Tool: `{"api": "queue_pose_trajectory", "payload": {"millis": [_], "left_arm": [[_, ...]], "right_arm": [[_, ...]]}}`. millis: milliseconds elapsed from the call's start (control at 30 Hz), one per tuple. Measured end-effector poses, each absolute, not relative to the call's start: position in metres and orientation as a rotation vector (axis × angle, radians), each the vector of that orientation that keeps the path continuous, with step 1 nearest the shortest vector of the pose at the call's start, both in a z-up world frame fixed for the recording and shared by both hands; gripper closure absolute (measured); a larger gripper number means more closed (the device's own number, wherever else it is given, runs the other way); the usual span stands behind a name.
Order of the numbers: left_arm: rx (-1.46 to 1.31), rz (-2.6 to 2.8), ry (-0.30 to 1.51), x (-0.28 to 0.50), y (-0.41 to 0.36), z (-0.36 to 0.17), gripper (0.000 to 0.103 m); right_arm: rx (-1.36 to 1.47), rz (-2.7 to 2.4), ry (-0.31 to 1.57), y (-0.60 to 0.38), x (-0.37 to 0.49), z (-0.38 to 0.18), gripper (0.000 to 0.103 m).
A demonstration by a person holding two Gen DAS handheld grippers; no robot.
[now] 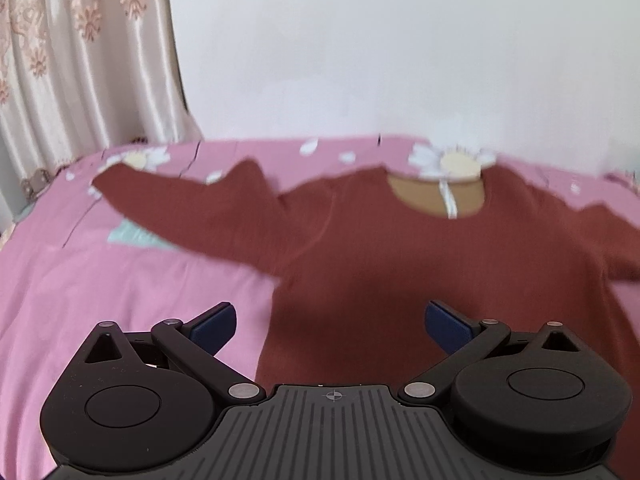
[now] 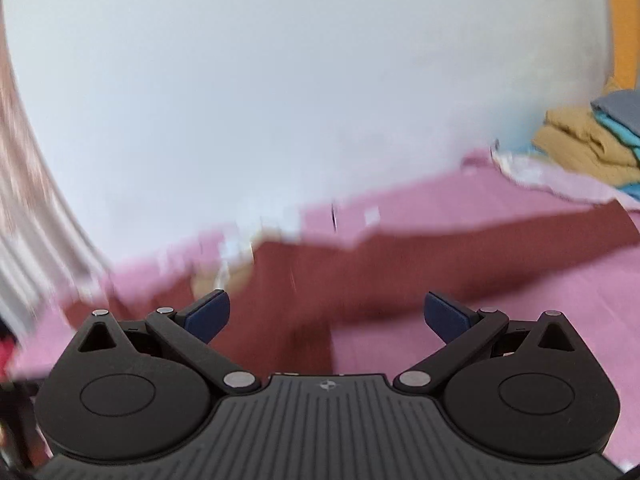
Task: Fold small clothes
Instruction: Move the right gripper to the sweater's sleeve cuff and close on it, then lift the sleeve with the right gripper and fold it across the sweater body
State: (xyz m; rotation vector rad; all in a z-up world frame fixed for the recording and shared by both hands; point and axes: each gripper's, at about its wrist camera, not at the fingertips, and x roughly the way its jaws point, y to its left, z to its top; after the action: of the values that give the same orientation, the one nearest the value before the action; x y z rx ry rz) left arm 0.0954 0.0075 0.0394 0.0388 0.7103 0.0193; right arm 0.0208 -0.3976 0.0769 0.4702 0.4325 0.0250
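L gripper [image 1: 328,326]: jaws spread wide, nothing between the 2 blue pads [image 1: 212,328], hanging over the lower body of a rust-red sweater [image 1: 420,264]. R gripper [image 2: 327,316]: also wide open, holding nothing, above the same sweater [image 2: 320,280] near its right side; this view is badly blurred, so detail there is approx.

Sweater lies face up and spread flat on a pink bedsheet [image 1: 100,288] w/ white daisy print. Neck opening [image 1: 438,194] points toward the far wall, tan inside w/ a white label strip. 1 sleeve [image 1: 168,196] stretches out to the left in the L view, its cuff near a daisy; the other sleeve [image 2: 520,236] runs out right in the R view.

Beyond the bed: plain white wall [image 1: 380,48], patterned cream curtain [image 1: 80,60] at far left. In the R view, a stack of folded clothes [image 2: 592,144], mustard, blue and grey, sits at the far right edge of the bed, well apart from the sweater body.
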Motion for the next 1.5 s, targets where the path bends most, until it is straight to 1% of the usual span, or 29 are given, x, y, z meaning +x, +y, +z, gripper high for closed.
{"api": "queue_pose_trajectory", "payload": {"millis": [67, 133, 200, 333, 433, 533, 733, 867, 967, 1000, 1033, 1067, 1100, 1133, 1167, 1233, 1300, 1367, 1467, 1500], "left_arm": [[0.017, 0.014, 0.694, 0.105, 0.006, 0.038, 0.0], [0.006, 0.013, 0.695, 0.114, 0.006, 0.028, 0.0], [0.008, 0.019, 0.721, 0.122, 0.007, 0.009, 0.0], [0.01, 0.04, 0.797, 0.129, 0.017, -0.029, 0.0], [-0.041, 0.033, 0.823, 0.13, 0.031, -0.047, 0.0], [-0.102, 0.028, 0.802, 0.129, 0.042, -0.046, 0.0], [-0.096, 0.031, 0.796, 0.129, 0.041, -0.046, 0.0], [-0.098, 0.031, 0.793, 0.129, 0.041, -0.046, 0.0], [-0.099, 0.031, 0.79, 0.129, 0.041, -0.046, 0.0], [-0.101, 0.031, 0.789, 0.128, 0.041, -0.046, 0.0], [-0.103, 0.031, 0.789, 0.128, 0.042, -0.046, 0.0], [-0.104, 0.031, 0.788, 0.128, 0.042, -0.046, 0.0], [-0.106, 0.032, 0.787, 0.128, 0.042, -0.046, 0.0], [-0.106, 0.032, 0.786, 0.128, 0.042, -0.046, 0.0], [-0.108, 0.032, 0.785, 0.128, 0.042, -0.046, 0.0], [-0.113, 0.031, 0.783, 0.128, 0.043, -0.046, 0.0], [-0.12, 0.03, 0.781, 0.128, 0.044, -0.045, 0.0], [-0.125, 0.03, 0.779, 0.128, 0.045, -0.045, 0.0], [-0.126, 0.031, 0.778, 0.127, 0.044, -0.045, 0.0], [-0.126, 0.031, 0.777, 0.127, 0.044, -0.045, 0.0]], "right_arm": [[0.588, -0.015, 0.436, -0.416, 0.038, 0.064, 0.0], [0.721, -0.036, 0.536, -0.435, 0.059, 0.036, 0.0], [0.822, -0.064, 0.582, -0.45, 0.068, 0.008, 0.0], [0.909, -0.188, 0.629, -0.477, 0.073, -0.036, 0.002], [0.954, -0.2, 0.544, -0.493, 0.067, -0.04, 0.003], [0.953, -0.269, 0.523, -0.507, 0.073, -0.037, 0.003], [1.045, -0.286, 0.428, -0.541, 0.081, -0.05, 0.003], [1.055, -0.304, 0.389, -0.559, 0.086, -0.051, 0.003], [1.086, -0.325, 0.365, -0.572, 0.089, -0.052, 0.007], [1.1, -0.333, 0.364, -0.576, 0.09, -0.052, 0.011], [1.105, -0.341, 0.367, -0.578, 0.092, -0.053, 0.017], [1.105, -0.349, 0.377, -0.581, 0.092, -0.053, 0.022], [1.102, -0.356, 0.389, -0.583, 0.094, -0.053, 0.035], [1.1, -0.364, 0.403, -0.584, 0.094, -0.055, 0.051], [1.102, -0.37, 0.413, -0.585, 0.094, -0.057, 0.06], [1.107, -0.383, 0.421, -0.589, 0.095, -0.064, 0.084], [1.121, -0.376, 0.416, -0.593, 0.094, -0.07, 0.089], [1.137, -0.365, 0.402, -0.593, 0.089, -0.072, 0.09], [1.141, -0.354, 0.393, -0.589, 0.086, -0.071, 0.085], [1.146, -0.338, 0.384, -0.587, 0.083, -0.07, 0.075]]}}
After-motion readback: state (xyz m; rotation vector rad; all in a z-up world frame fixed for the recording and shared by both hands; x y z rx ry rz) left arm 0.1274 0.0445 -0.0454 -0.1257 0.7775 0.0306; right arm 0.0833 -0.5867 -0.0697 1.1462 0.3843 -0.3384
